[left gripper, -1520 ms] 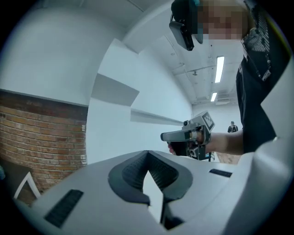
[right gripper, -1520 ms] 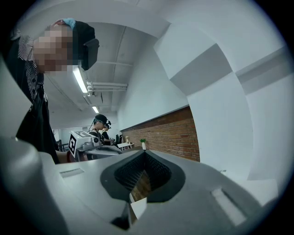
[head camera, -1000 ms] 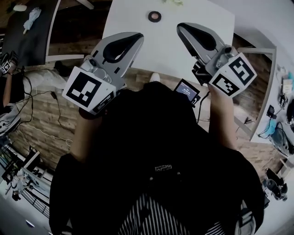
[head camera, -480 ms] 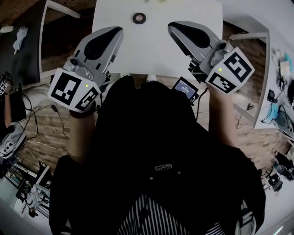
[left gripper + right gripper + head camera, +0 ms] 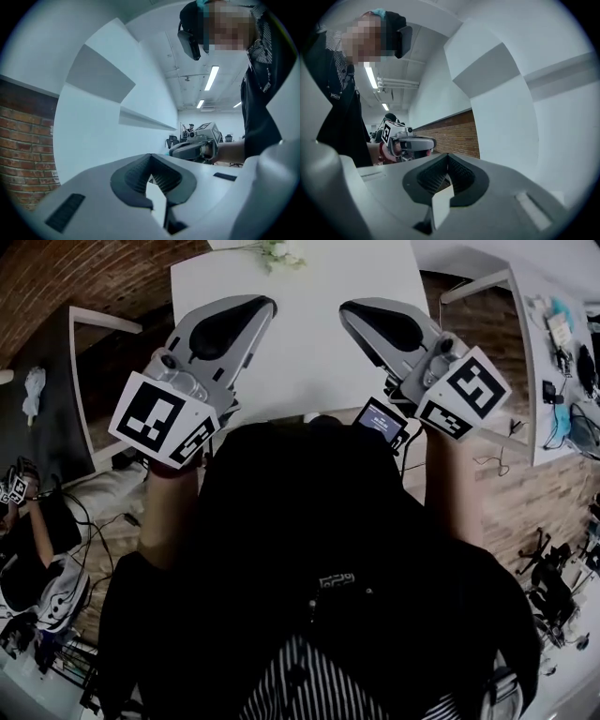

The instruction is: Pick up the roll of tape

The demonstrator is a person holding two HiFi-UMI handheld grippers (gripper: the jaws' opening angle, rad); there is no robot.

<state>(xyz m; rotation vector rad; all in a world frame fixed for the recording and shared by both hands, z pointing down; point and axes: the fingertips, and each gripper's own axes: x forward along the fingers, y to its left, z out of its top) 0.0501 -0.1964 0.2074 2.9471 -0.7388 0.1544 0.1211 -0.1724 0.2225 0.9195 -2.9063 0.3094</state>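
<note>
Tape roll unseen; left gripper [image 5: 255,307], right gripper [image 5: 355,311] level, shut

Table [image 5: 300,352]: before the person. Flowers [image 5: 277,251]: on its far edge. Left gripper [image 5: 267,304] and right gripper [image 5: 347,307]: side by side over the table, apart. Small screen [image 5: 380,421]: at the near edge, beside the right gripper. Second table [image 5: 539,362]: off right.

Top edge cuts off the flowers [image 5: 277,251].
</note>
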